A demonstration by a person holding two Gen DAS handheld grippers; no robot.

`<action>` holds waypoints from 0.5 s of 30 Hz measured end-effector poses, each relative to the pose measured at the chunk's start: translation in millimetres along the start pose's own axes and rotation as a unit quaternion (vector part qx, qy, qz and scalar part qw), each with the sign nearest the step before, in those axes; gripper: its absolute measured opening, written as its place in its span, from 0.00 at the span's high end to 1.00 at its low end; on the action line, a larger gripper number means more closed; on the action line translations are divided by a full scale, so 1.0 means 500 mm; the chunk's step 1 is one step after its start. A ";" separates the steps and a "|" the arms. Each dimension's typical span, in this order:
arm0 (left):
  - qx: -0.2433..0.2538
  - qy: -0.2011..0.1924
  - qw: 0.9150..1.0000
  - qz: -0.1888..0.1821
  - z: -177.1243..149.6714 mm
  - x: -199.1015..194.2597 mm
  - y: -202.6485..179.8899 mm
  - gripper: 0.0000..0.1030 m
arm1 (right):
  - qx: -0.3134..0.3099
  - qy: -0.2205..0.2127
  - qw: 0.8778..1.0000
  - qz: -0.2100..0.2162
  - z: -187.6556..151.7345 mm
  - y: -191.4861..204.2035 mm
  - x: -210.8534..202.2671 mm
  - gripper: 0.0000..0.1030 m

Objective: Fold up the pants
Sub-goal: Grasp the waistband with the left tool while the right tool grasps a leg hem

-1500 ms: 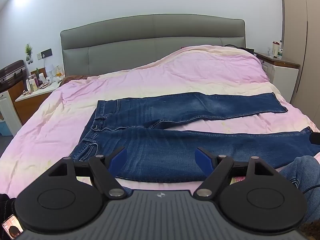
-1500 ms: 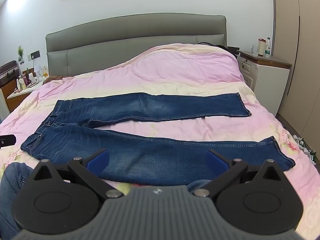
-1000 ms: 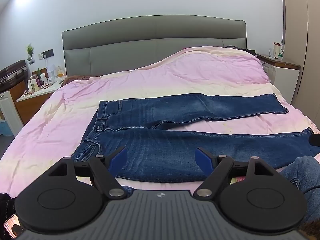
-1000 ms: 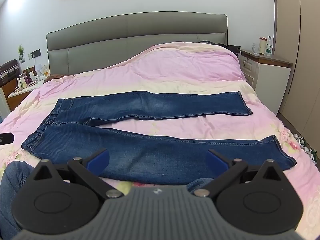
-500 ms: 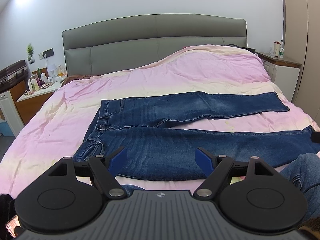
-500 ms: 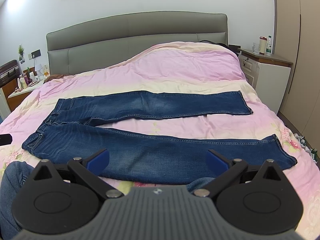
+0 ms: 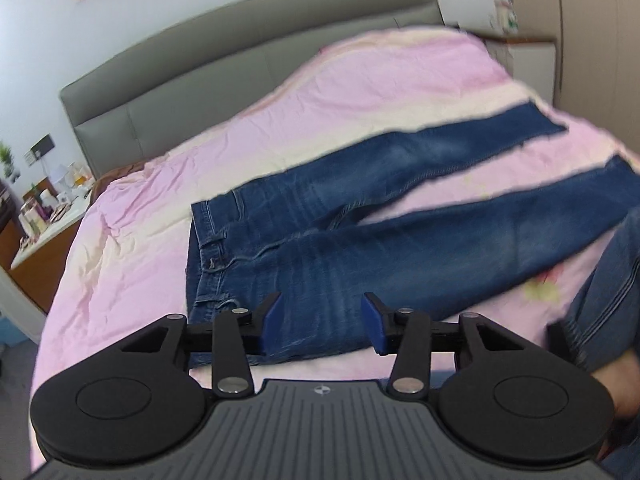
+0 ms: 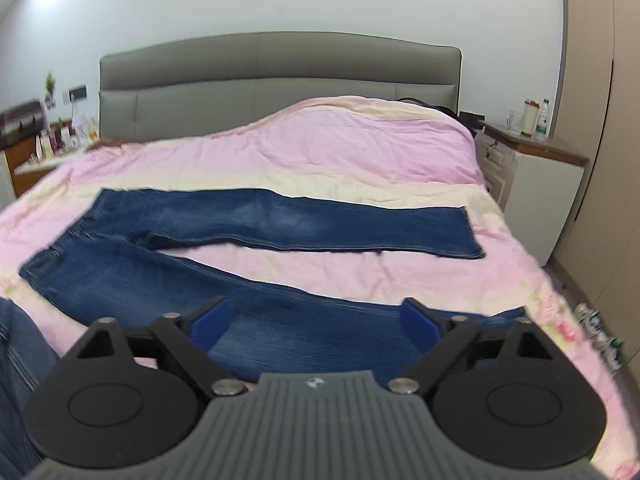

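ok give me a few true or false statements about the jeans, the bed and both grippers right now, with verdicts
1. The jeans lie spread on the pink bedcover with the two legs apart. True.
2. The left gripper is clamped on the waistband. False: its jaws are closing with nothing pinched, just above the near hip edge.
3. The right gripper hovers over the near leg. True; its jaws are closing, not yet pressing denim.
4. The jeans are already folded in half. False: no fold is made.
5. The headboard is grey. True.
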State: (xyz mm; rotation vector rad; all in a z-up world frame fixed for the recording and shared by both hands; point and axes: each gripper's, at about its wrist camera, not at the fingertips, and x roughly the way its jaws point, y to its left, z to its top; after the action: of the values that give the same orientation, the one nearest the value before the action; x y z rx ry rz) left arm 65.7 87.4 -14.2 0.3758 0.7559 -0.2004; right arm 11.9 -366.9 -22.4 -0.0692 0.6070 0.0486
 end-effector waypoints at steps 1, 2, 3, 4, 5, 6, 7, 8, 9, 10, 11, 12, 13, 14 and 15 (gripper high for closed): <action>0.026 0.020 0.999 0.002 -0.002 0.023 0.007 0.48 | -0.008 0.004 1.000 -0.007 0.005 -0.014 0.007 0.23; 0.055 0.041 0.998 0.006 -0.005 0.046 0.011 0.48 | -0.015 0.009 1.000 -0.013 0.010 -0.032 0.015 0.27; 0.090 0.066 0.994 0.015 -0.015 0.079 0.018 0.48 | -0.020 0.012 1.000 -0.015 0.014 -0.050 0.022 0.29; 0.111 0.082 0.990 0.025 -0.022 0.104 0.022 0.49 | -0.022 0.015 1.000 -0.017 0.018 -0.070 0.032 0.32; 0.133 0.099 0.986 0.029 -0.032 0.131 0.030 0.50 | -0.021 0.020 0.999 -0.019 0.021 -0.089 0.042 0.35; 0.148 0.113 0.982 0.026 -0.041 0.155 0.039 0.50 | -0.021 0.024 0.999 -0.023 0.023 -0.107 0.053 0.35; 0.157 0.122 0.980 0.023 -0.048 0.177 0.045 0.50 | -0.023 0.028 0.999 -0.026 0.023 -0.124 0.065 0.37; 0.162 0.132 0.978 0.020 -0.055 0.200 0.053 0.50 | -0.026 0.032 0.999 -0.030 0.021 -0.139 0.077 0.38; 0.167 0.142 0.976 0.013 -0.062 0.224 0.063 0.50 | -0.032 0.041 0.998 -0.036 0.018 -0.157 0.093 0.40; 0.175 0.149 0.973 0.004 -0.069 0.243 0.065 0.50 | -0.039 0.050 0.997 -0.042 0.013 -0.170 0.107 0.43; 0.184 0.163 0.969 -0.005 -0.075 0.266 0.066 0.50 | -0.047 0.063 0.996 -0.047 0.007 -0.184 0.122 0.44; 0.193 0.180 0.965 -0.012 -0.082 0.291 0.068 0.50 | -0.054 0.075 0.994 -0.052 0.000 -0.196 0.138 0.44; 0.202 0.193 0.960 -0.012 -0.089 0.314 0.068 0.50 | -0.063 0.085 0.993 -0.057 -0.007 -0.208 0.153 0.44; 0.210 0.203 0.956 -0.011 -0.096 0.335 0.068 0.50 | -0.070 0.095 0.991 -0.062 -0.016 -0.219 0.168 0.44; 0.218 0.213 0.952 -0.007 -0.104 0.360 0.066 0.50 | -0.079 0.104 0.989 -0.065 -0.023 -0.229 0.184 0.44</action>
State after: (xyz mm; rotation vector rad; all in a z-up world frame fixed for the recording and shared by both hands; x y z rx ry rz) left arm 171.7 130.9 -165.9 0.8519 1.1438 -0.3062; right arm 88.1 -479.5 -78.6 -0.2692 0.8048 -0.0385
